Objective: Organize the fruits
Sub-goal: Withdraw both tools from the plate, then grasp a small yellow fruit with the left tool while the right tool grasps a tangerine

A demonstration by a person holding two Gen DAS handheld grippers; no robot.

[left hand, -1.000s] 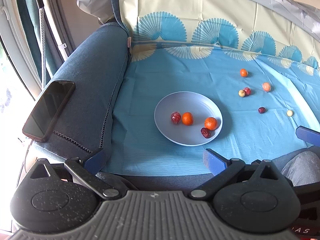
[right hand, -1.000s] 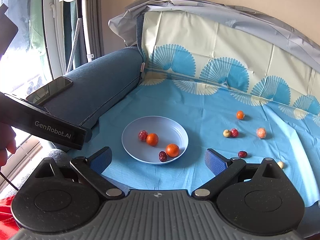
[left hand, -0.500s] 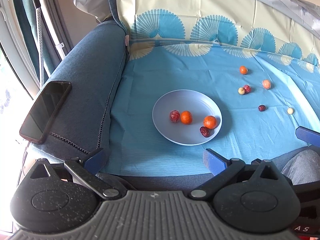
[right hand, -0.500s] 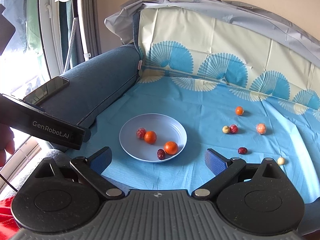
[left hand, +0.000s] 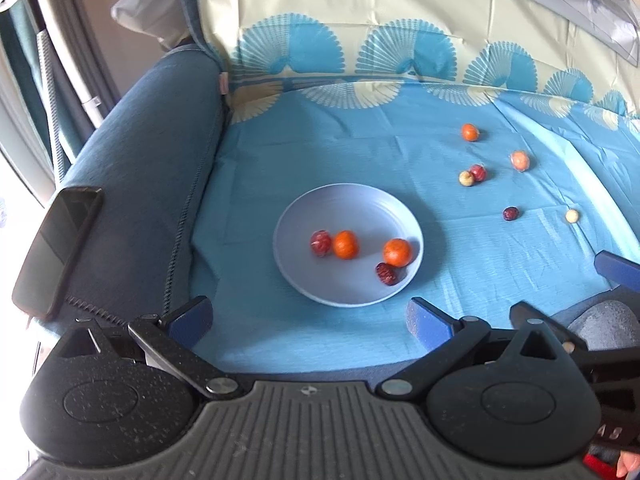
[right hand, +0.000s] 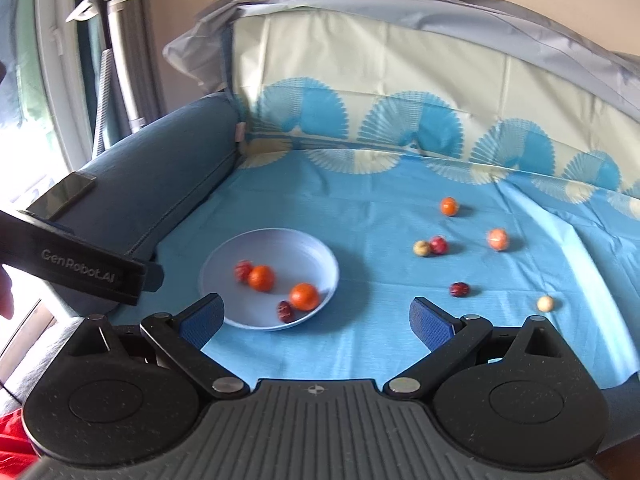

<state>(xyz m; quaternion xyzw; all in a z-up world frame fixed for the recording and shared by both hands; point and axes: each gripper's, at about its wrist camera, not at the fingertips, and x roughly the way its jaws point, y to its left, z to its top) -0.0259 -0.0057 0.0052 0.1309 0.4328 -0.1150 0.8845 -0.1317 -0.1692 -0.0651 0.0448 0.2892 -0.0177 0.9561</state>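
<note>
At frame centre: plate (right hand: 320, 256), four fruits inside. Right of it: six loose fruits on the cloth. Both tools (left hand: 308, 314) (right hand: 316, 316) open, empty. Take the dark fruit (right hand: 459, 289) nearest your right tool first.

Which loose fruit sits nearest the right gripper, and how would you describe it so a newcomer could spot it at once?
Start at the pale blue plate on the blue cloth, then look to its right, where six small fruits lie scattered. Nearest the open right gripper is a dark red date, lying alone. It is the darkest loose fruit; the cream ball lies further right.
</note>
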